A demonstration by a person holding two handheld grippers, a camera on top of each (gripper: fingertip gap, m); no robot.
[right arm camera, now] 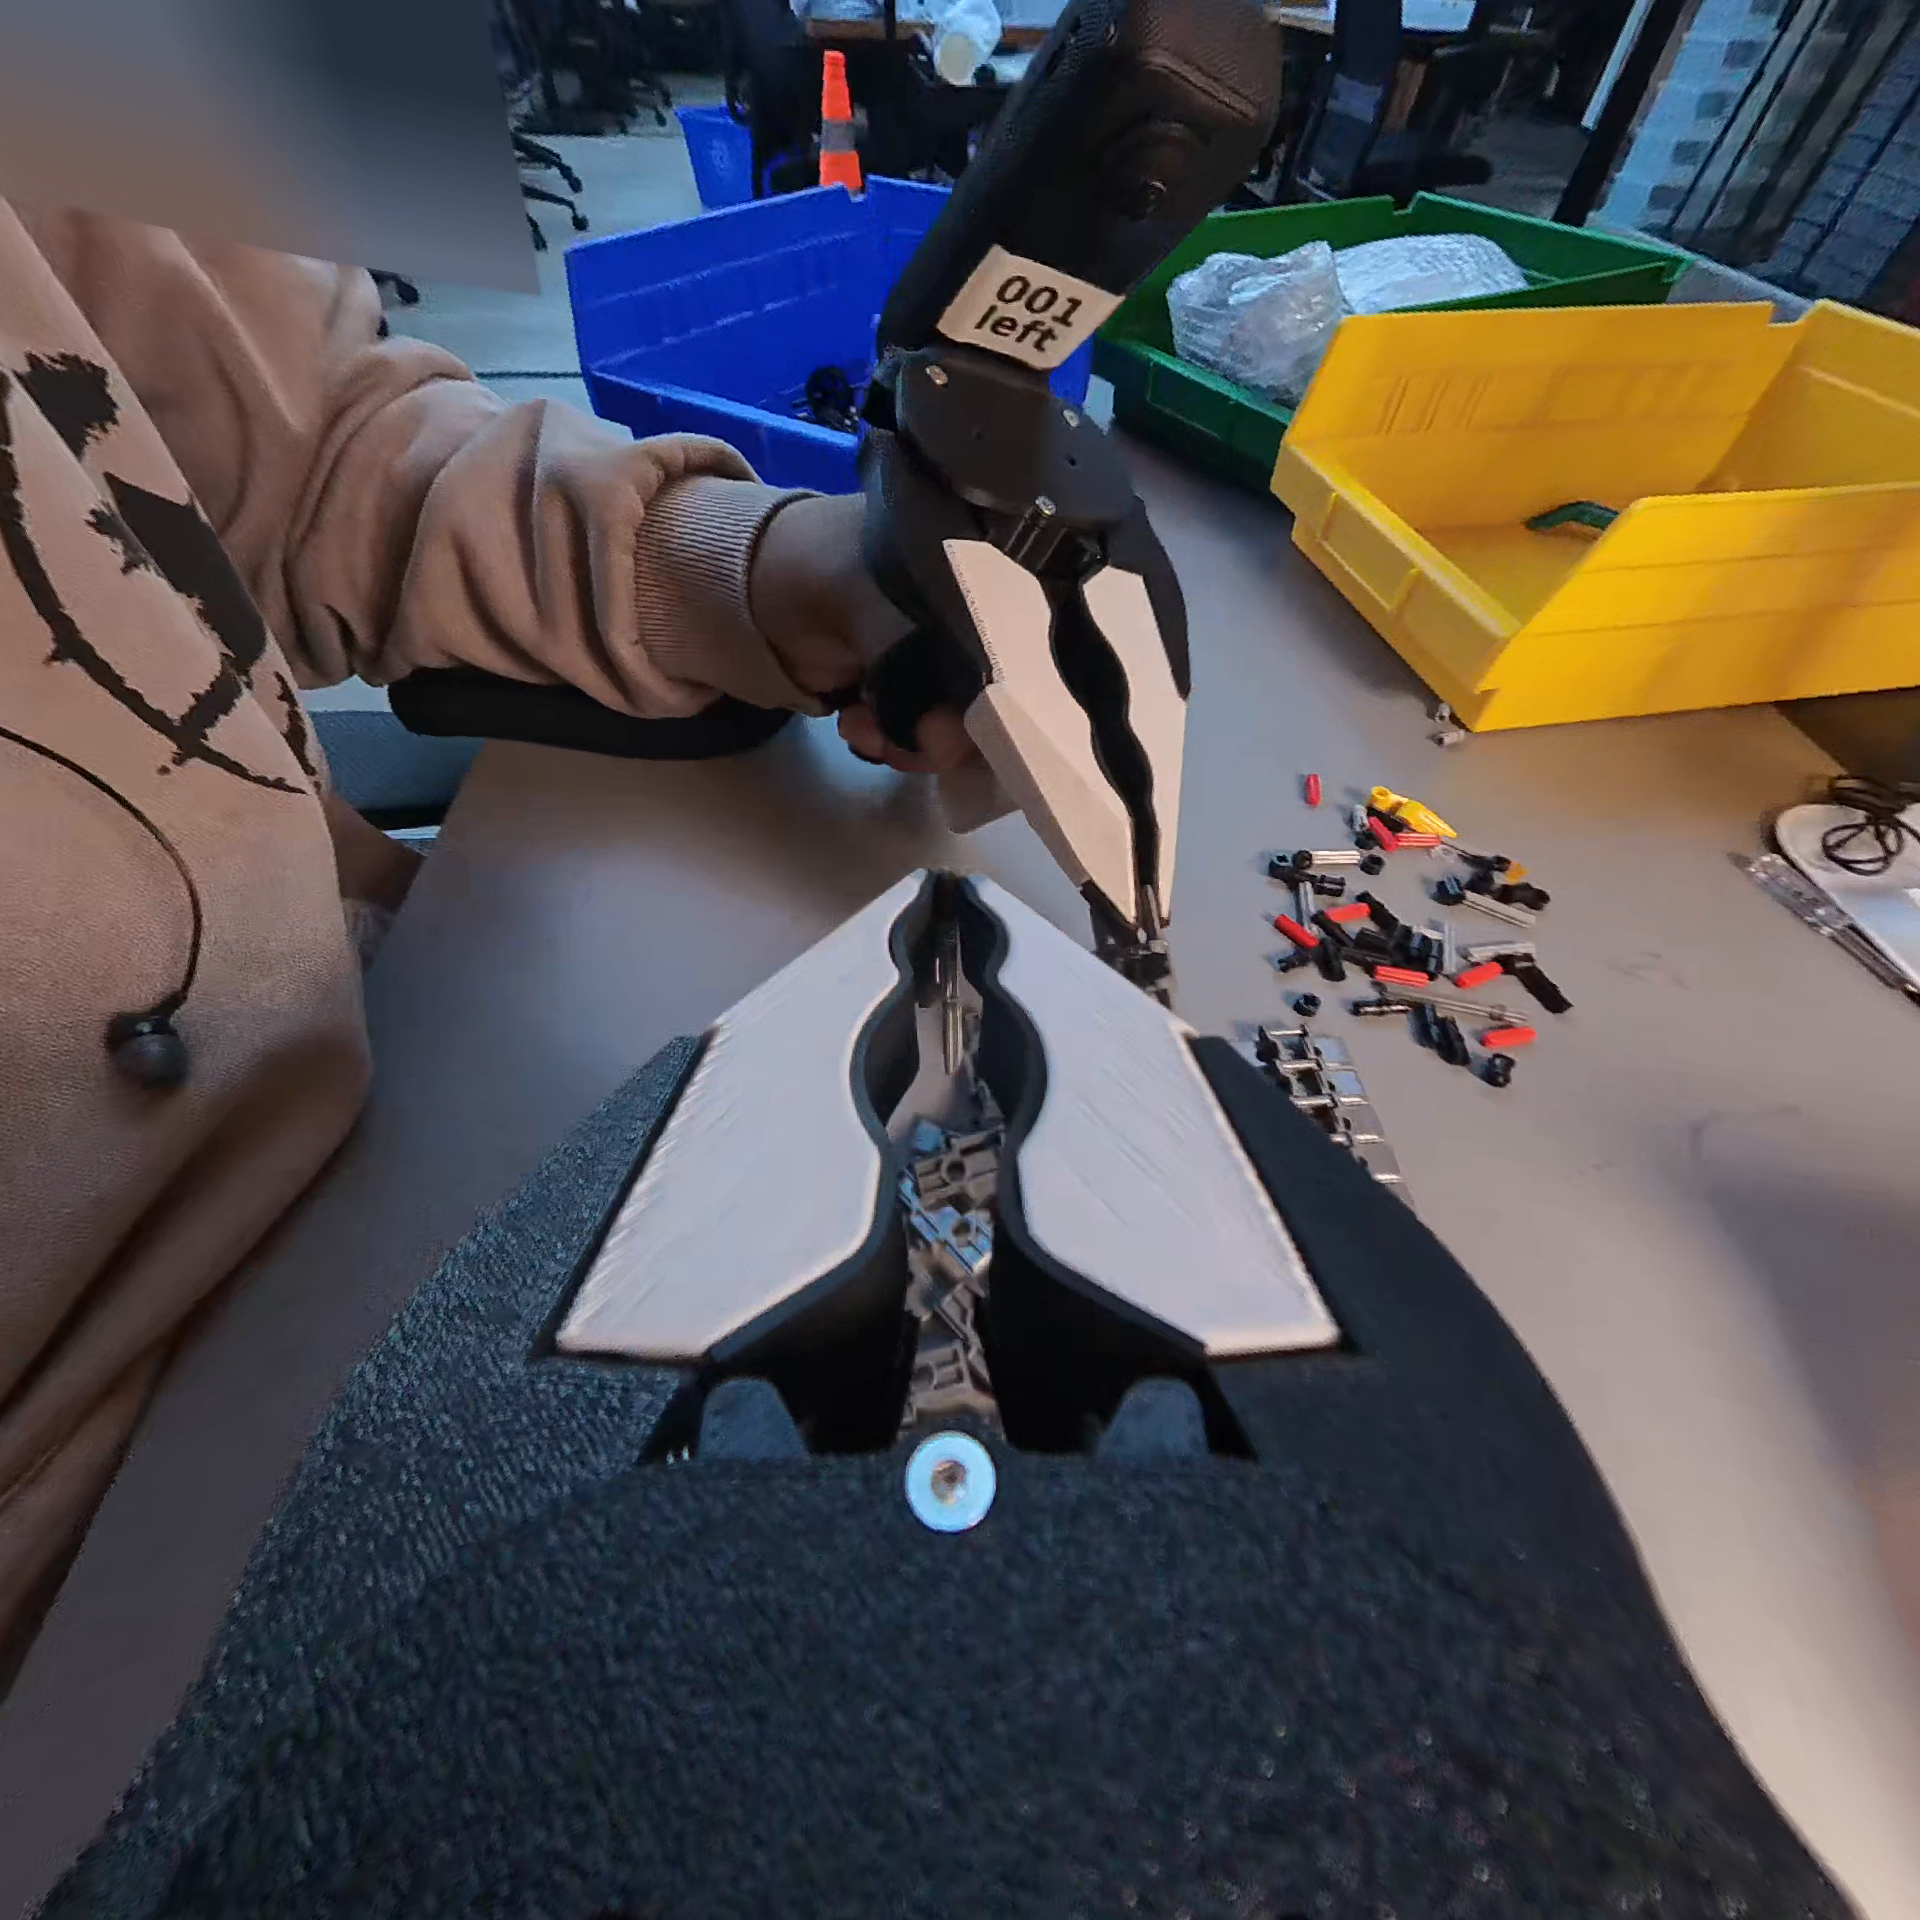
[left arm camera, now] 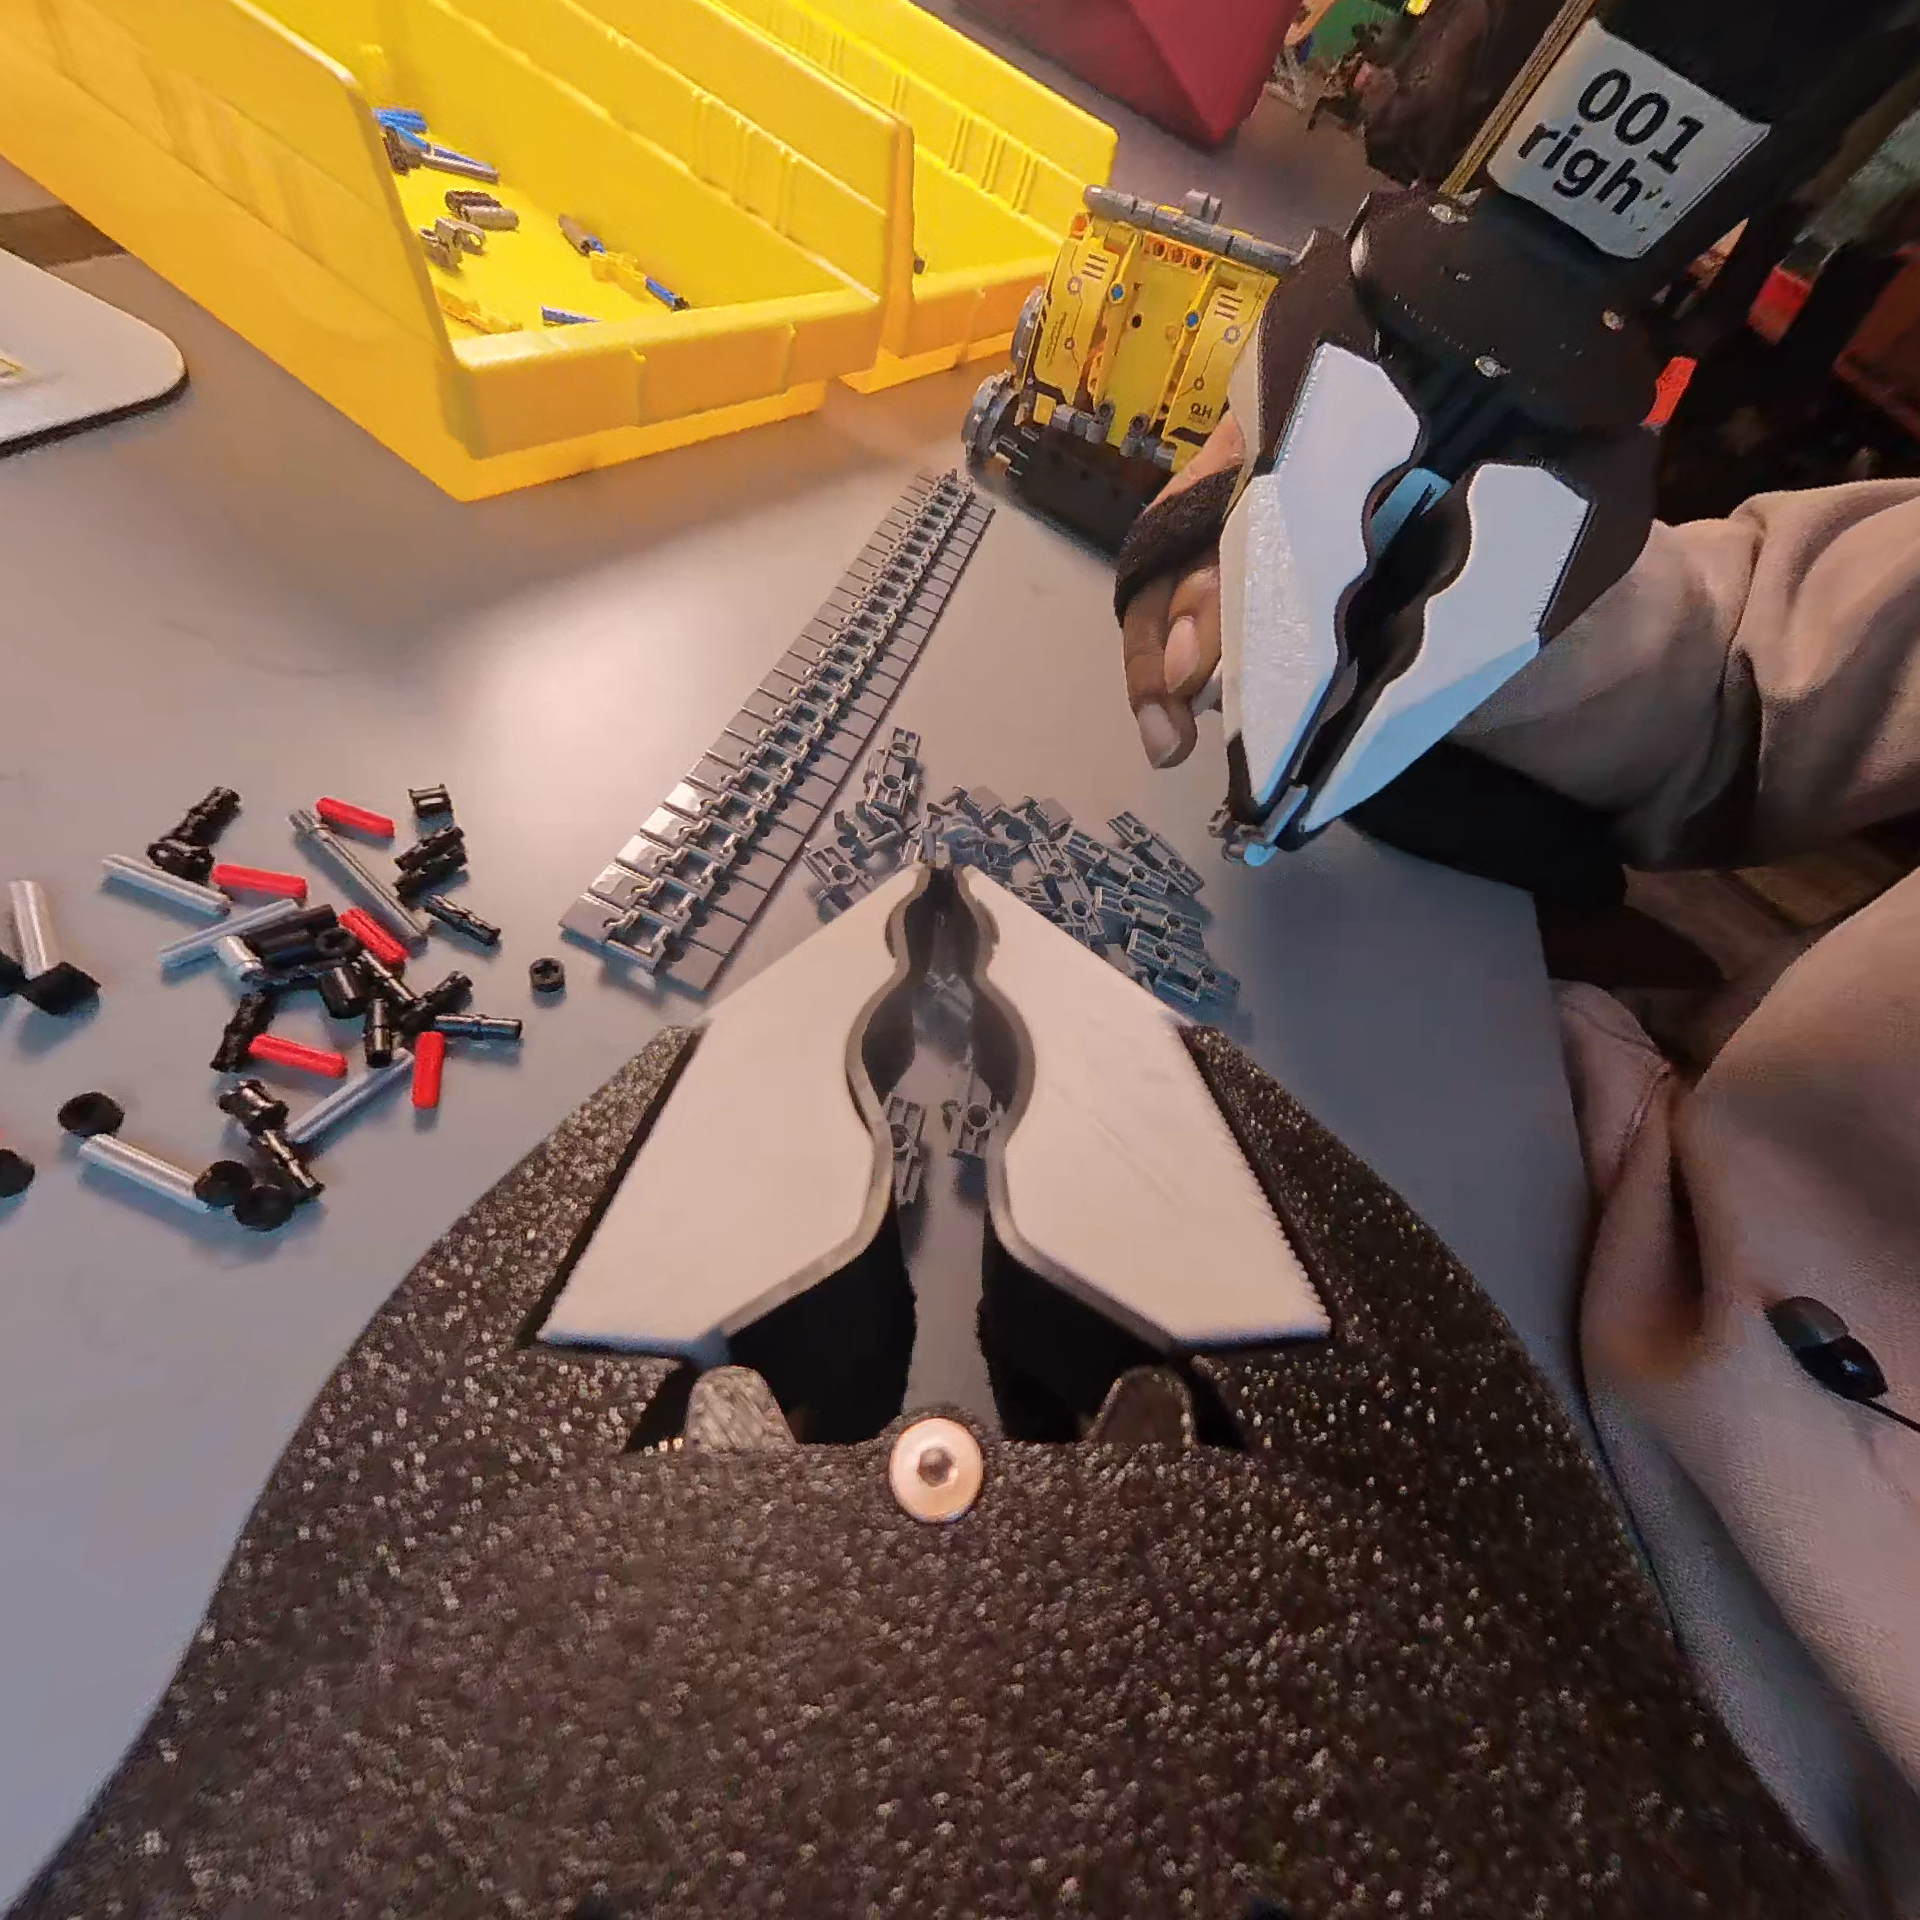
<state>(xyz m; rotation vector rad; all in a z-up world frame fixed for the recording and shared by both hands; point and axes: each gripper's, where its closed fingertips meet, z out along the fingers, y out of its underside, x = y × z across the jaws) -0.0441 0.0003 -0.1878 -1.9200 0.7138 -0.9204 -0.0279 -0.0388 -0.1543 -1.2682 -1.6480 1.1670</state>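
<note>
Two pairs of tongs meet over a grey worktop [left arm camera: 1351, 1039]: the left tongs [left arm camera: 940, 868] are clenched, tips down at the edge of a heap of small grey links [left arm camera: 1049, 883], where the right wrist view shows them pinching a dark piece [right arm camera: 1138, 951] against the surface; whether that piece is lifted cannot be told. The right tongs [left arm camera: 1262, 836], just beside the heap, are clenched on one small grey link [left arm camera: 1231, 831], a bare thumb [left arm camera: 1169, 675] resting alongside. One long grey track strip [left arm camera: 790, 727] lies beside the heap, and farther left a scatter of black, red and grey pins [left arm camera: 312, 956] spreads out, too many and too overlapped to count. Behind stands one yellow toy vehicle [left arm camera: 1122, 332]. Three yellow bins [left arm camera: 644, 374] sit in a row, the nearest holding a few small parts. The right wrist view adds one blue bin [right arm camera: 717, 312] and one green bin [right arm camera: 1455, 239] holding clear plastic wrap. A tan sleeve [right arm camera: 499, 582] reaches to the left tongs.
</note>
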